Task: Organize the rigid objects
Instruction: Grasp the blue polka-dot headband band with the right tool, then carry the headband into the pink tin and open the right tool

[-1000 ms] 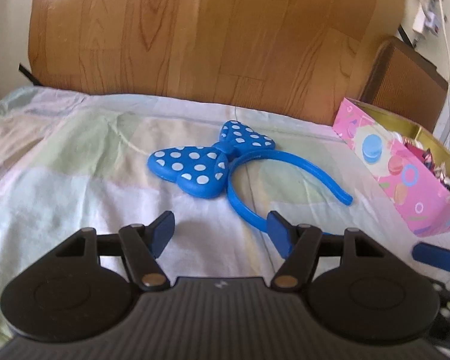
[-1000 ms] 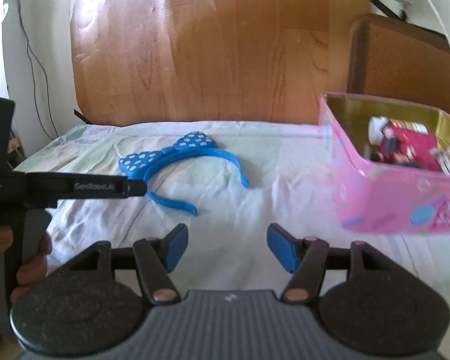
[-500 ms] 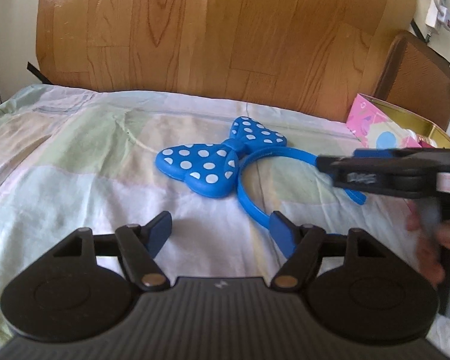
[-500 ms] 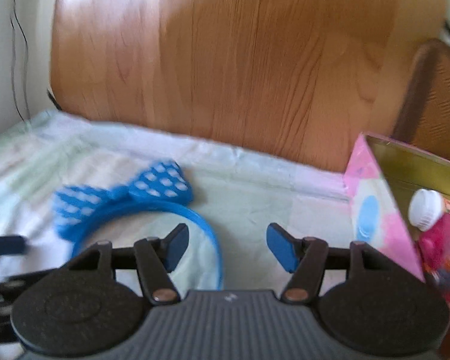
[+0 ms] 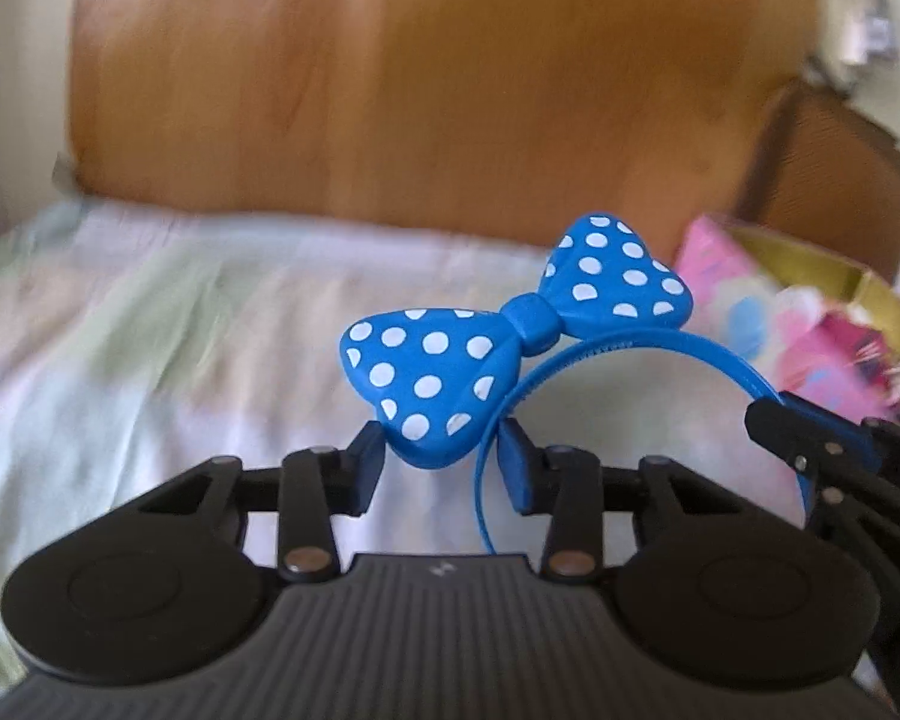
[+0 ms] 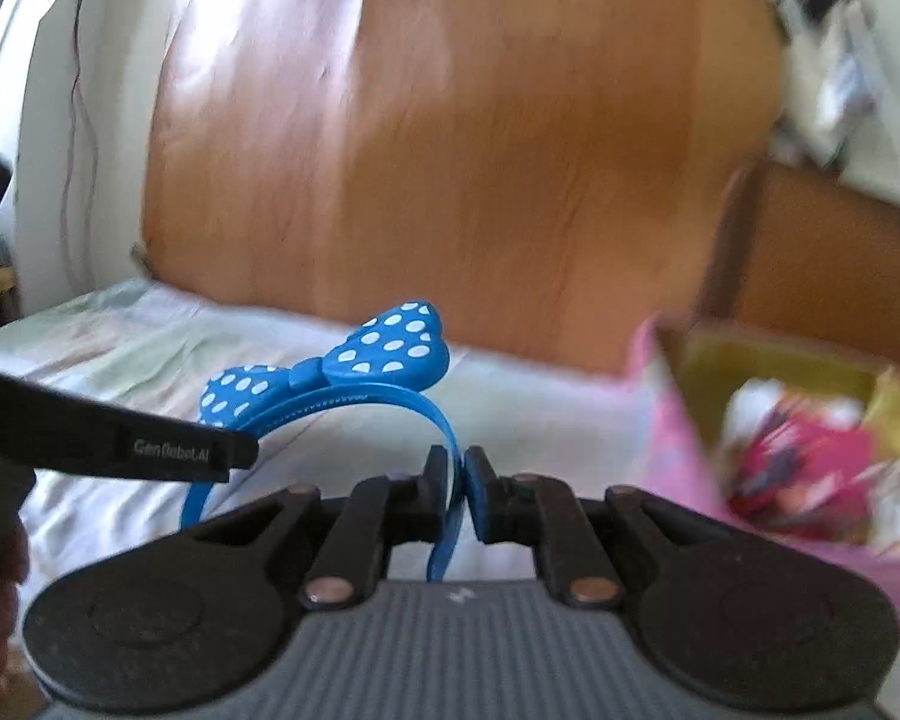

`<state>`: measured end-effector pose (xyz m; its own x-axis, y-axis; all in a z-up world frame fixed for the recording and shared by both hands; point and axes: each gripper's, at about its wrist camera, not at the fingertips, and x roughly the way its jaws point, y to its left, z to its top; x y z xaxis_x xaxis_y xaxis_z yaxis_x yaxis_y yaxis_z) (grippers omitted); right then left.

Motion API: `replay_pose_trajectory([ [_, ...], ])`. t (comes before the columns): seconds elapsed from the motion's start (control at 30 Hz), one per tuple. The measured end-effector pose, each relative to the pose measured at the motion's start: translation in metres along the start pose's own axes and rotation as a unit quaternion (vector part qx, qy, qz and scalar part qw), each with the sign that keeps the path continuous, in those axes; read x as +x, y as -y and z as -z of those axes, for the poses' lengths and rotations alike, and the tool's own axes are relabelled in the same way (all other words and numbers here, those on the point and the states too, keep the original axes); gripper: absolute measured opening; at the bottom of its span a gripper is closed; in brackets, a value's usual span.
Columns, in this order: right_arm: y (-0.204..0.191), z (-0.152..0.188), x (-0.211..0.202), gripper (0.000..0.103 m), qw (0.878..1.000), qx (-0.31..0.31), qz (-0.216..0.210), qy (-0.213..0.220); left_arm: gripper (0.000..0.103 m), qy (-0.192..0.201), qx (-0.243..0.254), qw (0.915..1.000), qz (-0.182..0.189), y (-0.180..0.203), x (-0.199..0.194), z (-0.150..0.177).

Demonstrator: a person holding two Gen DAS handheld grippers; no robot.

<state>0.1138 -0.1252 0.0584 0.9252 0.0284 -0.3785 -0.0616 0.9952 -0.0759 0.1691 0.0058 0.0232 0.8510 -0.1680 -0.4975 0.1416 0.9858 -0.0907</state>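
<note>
Two claws on one headband (image 5: 624, 354). Right claw (image 6: 457, 492) pinches the band's thin arm, lifting it clear of the bed (image 5: 150, 324). Left claw (image 5: 444, 468) half-spread around the bow's lower lobe, contact unclear, likely steadying. Pink box (image 6: 678, 450) waits at 3 o'clock, probable destination.

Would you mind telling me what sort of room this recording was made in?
Most likely a bedroom: a pale sheet covers a bed-like surface, a wooden headboard rises behind it, and a pink box holds small belongings.
</note>
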Motion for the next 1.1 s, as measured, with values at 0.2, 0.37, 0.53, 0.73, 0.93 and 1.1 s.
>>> replay_pose_trajectory([
  [0.2, 0.092, -0.021, -0.033, 0.009, 0.994, 0.061, 0.079, 0.054, 0.043, 0.046, 0.068, 0.9931, 0.084, 0.095, -0.008, -0.056],
  [0.37, 0.175, -0.013, -0.036, 0.01, 0.984, 0.108, 0.141, 0.03, 0.043, 0.038, 0.116, 0.9819, 0.144, 0.183, 0.023, -0.072],
  [0.53, 0.226, 0.0, 0.002, 0.029, 0.978, 0.146, 0.141, -0.045, 0.045, -0.03, 0.11, 0.9813, 0.155, 0.222, 0.071, -0.075],
  [0.73, 0.214, 0.004, -0.033, 0.044, 0.978, 0.168, 0.122, 0.021, 0.06, 0.0, 0.064, 0.9929, 0.1, 0.183, 0.034, -0.082],
  [0.93, 0.18, 0.025, -0.123, 0.059, 0.961, 0.226, 0.107, 0.121, 0.095, 0.048, 0.058, 0.9937, 0.082, 0.14, -0.048, -0.063],
  [1.1, 0.152, 0.032, -0.156, 0.082, 0.964, 0.239, 0.066, 0.101, 0.103, 0.045, 0.051, 0.9951, 0.072, 0.116, -0.09, -0.04],
])
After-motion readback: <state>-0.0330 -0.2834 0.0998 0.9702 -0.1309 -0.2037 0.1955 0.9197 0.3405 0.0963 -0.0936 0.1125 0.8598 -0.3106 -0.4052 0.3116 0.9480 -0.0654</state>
